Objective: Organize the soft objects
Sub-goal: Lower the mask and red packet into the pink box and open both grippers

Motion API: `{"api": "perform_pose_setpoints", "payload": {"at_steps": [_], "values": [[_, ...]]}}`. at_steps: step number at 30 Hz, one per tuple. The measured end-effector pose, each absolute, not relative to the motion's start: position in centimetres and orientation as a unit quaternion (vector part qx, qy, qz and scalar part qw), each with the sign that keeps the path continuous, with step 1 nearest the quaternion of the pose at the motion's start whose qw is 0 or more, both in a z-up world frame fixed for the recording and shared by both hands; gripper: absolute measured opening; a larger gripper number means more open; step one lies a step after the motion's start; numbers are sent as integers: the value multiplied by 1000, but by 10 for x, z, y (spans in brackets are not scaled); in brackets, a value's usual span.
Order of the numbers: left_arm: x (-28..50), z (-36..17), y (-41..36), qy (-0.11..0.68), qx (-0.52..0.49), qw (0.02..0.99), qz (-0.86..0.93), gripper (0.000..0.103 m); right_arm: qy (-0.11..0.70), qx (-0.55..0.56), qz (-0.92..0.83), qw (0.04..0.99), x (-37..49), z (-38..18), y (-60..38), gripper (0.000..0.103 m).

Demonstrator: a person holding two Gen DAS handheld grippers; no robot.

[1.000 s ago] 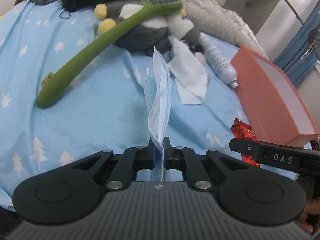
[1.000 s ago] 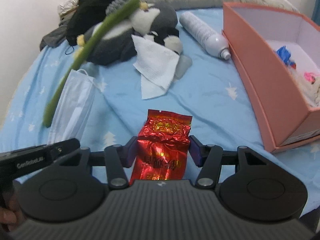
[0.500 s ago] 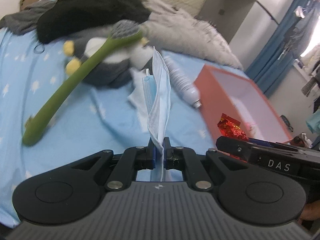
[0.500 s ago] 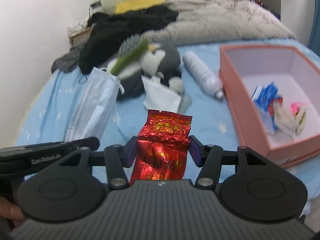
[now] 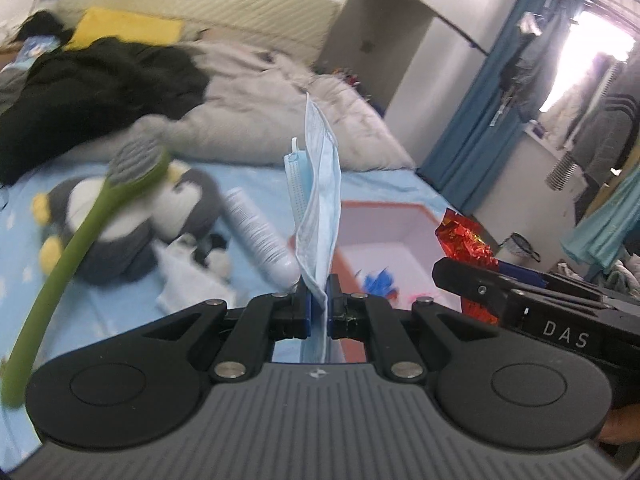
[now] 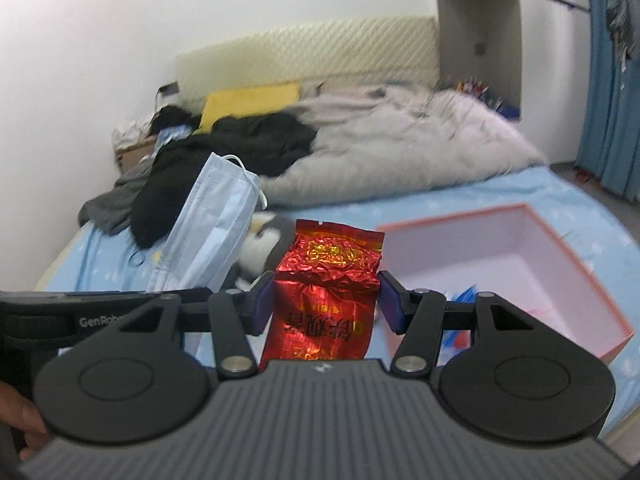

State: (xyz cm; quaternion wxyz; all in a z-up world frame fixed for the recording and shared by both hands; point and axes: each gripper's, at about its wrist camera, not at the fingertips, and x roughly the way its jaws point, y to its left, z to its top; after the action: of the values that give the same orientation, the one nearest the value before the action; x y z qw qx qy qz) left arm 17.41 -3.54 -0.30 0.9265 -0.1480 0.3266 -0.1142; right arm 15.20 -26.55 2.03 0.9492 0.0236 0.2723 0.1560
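Bed (image 5: 248, 184): mask (image 5: 316, 208), foil pkt (image 6: 326, 292) gripped.

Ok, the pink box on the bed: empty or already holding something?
Not empty. The pink box is open-topped, and small items, one blue, lie on its floor; what they are is too blurred to tell.

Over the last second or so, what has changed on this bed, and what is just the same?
Both hand-held tools rose off the bed: the left gripper lifted the blue face mask clear of the sheet, and the right gripper raised the red foil packet, both nearer the pink box. Neither grip changed. The penguin toy, green brush and white bottle stayed put.
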Motion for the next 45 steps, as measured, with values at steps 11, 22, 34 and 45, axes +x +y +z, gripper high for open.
{"api": "perform_pose_setpoints", "payload": {"at_steps": [11,22,34,45], "values": [[254,18,-117,328,-121,919,-181,8,286,54,53,955,203,30,-340,57],[341,-35,-189,413,-80,882,-215,8,370,77,2,926,253,-31,-403,57],[406,-116,-238,484,-57,845,-221,8,439,97,-9,893,295,-107,-432,58],[417,-132,-241,502,-37,838,-210,47,459,99,-15,883,301,-121,-434,61]]}}
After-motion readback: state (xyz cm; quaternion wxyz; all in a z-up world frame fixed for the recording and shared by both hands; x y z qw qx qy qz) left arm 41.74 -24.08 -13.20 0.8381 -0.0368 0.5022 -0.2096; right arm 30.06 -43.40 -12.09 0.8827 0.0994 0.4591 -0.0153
